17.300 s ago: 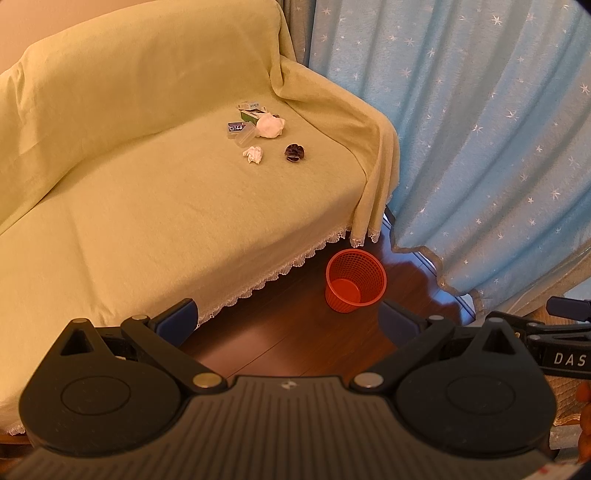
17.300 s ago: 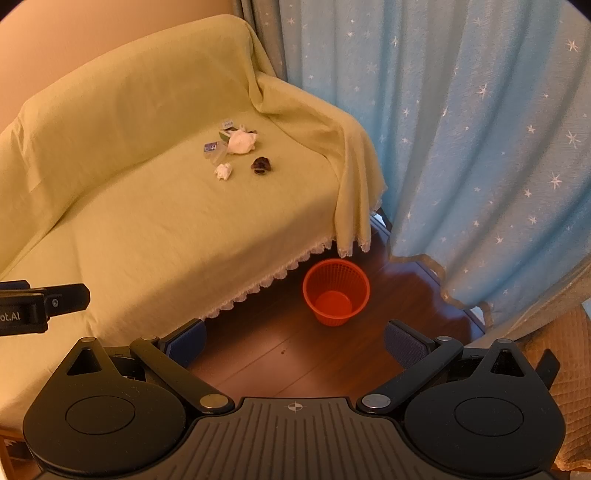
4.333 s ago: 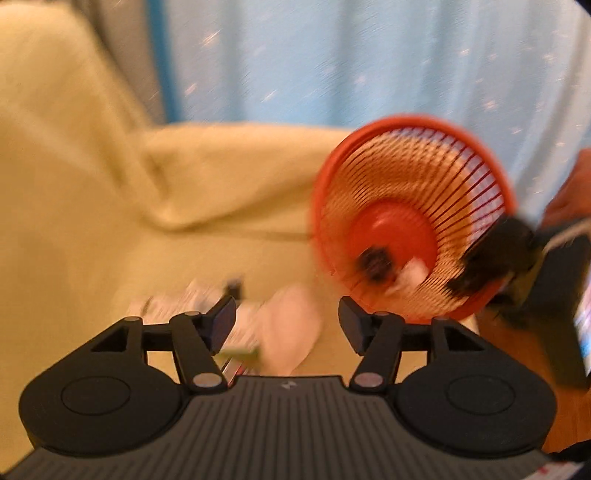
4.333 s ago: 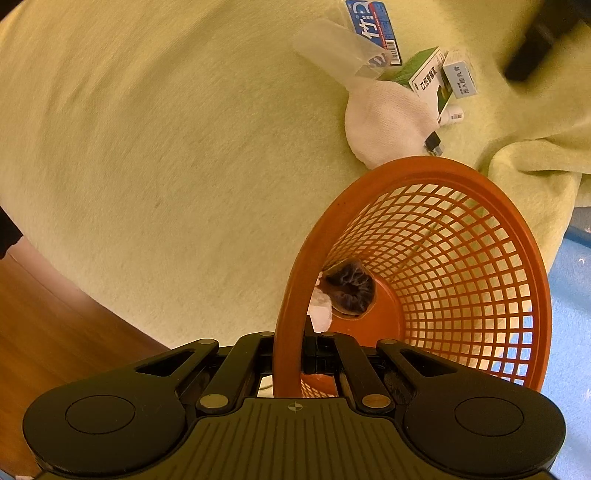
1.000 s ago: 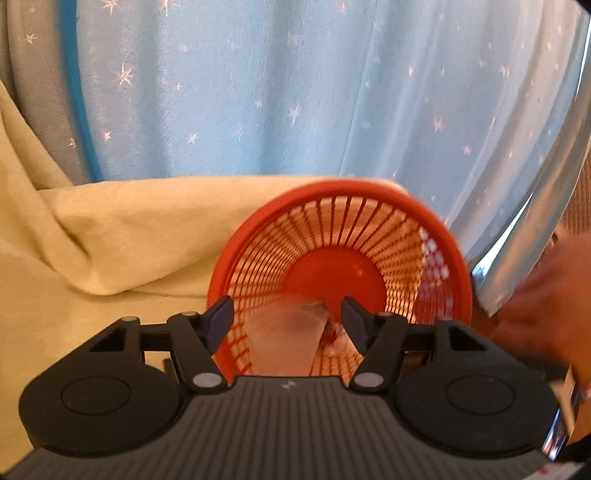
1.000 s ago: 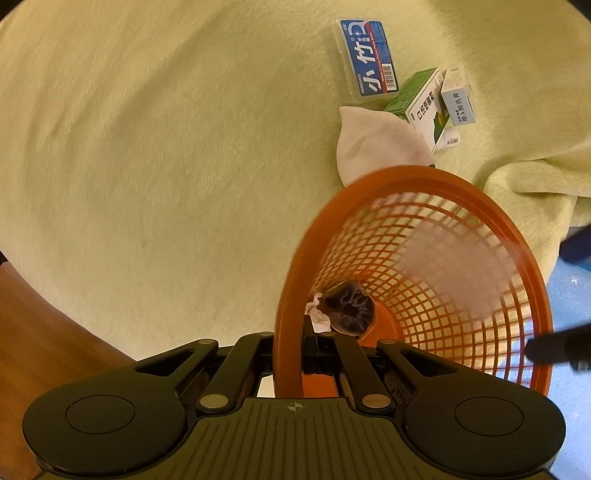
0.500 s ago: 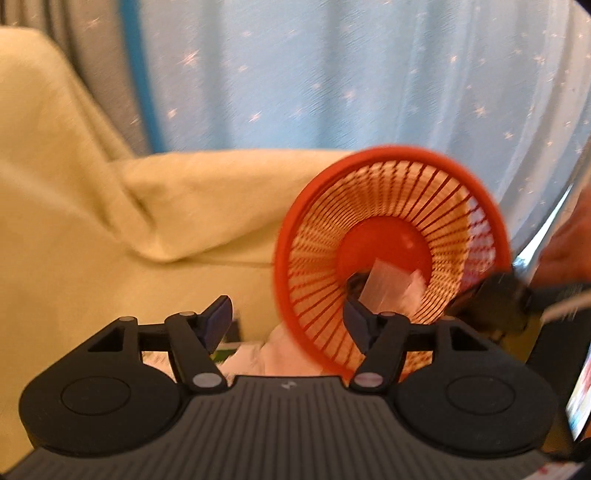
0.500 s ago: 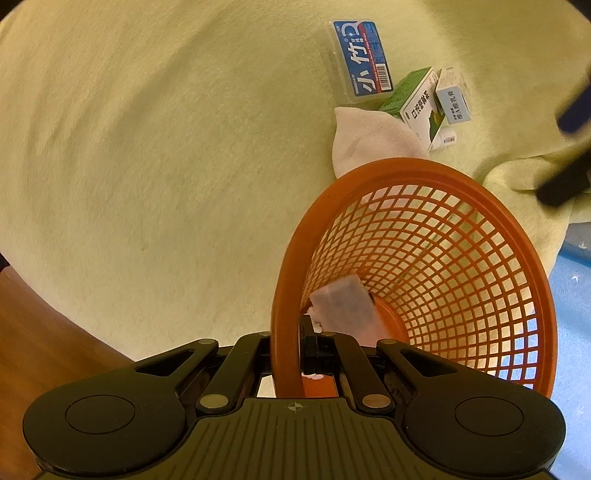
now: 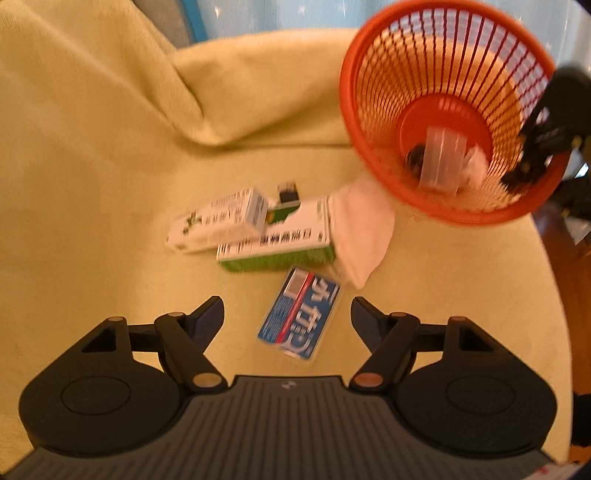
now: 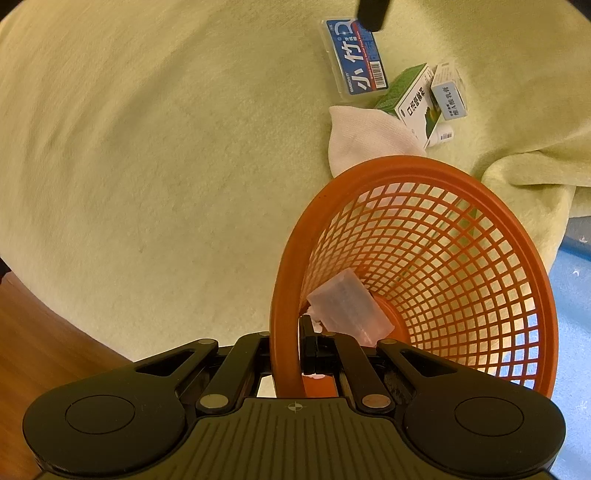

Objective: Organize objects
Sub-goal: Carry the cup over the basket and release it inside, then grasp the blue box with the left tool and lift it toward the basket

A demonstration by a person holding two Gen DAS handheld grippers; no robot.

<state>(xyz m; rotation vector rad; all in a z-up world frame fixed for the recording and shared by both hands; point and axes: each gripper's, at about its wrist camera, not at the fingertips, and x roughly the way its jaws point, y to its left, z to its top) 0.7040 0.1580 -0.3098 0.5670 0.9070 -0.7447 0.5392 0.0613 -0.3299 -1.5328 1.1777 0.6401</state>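
My right gripper [image 10: 291, 354] is shut on the rim of the orange mesh basket [image 10: 461, 206], held tilted over the sofa. Inside the basket [image 9: 373, 155] lie a clear plastic case [image 10: 349, 308], a dark small object [image 9: 415, 158] and a white crumpled bit [image 9: 476, 162]. My left gripper [image 9: 288, 315] stands open just above the blue flat packet [image 9: 301, 314]. Beyond it lie a green-and-white box [image 9: 273, 245], a smaller white box [image 9: 218, 218] and a white cloth [image 9: 364, 236]. The right wrist view shows the packet [image 10: 356, 59], the boxes [image 10: 413, 99] and the cloth [image 10: 365, 138].
A yellow-green cover [image 10: 147, 147] drapes the sofa seat and its folded armrest [image 9: 110, 92]. Wooden floor [image 10: 33, 332] shows past the seat's edge. A light blue curtain [image 9: 258, 14] hangs behind.
My left gripper has swung down from the basket's mouth to hover over the blue packet. The clear case has settled in the basket. The right gripper still holds the rim.
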